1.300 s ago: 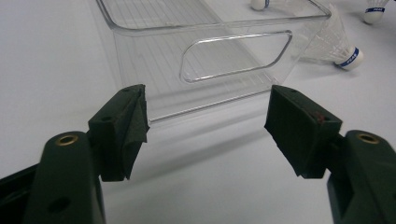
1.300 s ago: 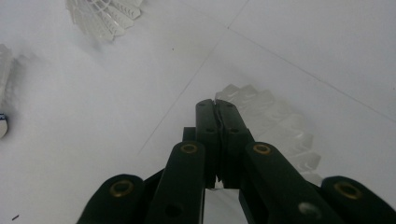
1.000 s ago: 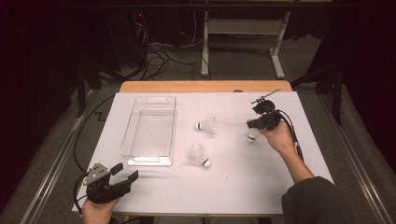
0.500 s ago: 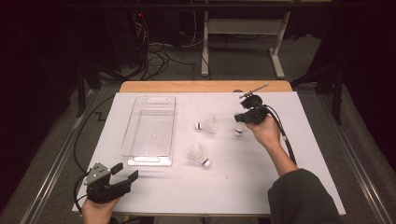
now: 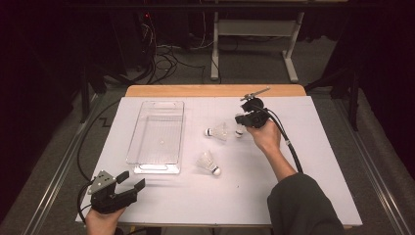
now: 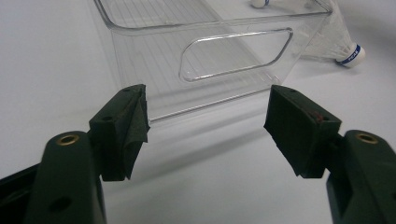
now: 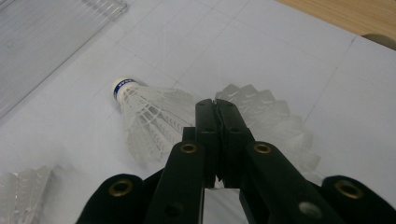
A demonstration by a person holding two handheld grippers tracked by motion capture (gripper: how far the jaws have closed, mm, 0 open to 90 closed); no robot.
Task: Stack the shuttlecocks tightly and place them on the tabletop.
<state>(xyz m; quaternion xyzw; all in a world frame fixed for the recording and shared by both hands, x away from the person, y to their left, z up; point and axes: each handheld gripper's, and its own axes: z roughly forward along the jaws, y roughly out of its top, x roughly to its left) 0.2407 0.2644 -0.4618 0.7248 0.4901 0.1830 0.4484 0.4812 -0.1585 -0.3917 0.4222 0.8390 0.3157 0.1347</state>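
White sheet [image 5: 313,161] on wood table [image 5: 195,91], dark room w/ floor cables [image 5: 161,54]. Left gripper [image 5: 128,187] spread; right gripper [image 5: 240,125] pinching shuttlecock [image 7: 275,116].

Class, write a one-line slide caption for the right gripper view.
Shut right hand-held gripper holding a shuttlecock above another shuttlecock.

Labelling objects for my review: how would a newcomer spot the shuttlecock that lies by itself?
Start at the clear tray on the white mat. Just right of its near corner lies the shuttlecock, alone, cork toward the person; the other two are farther back at the right claw.
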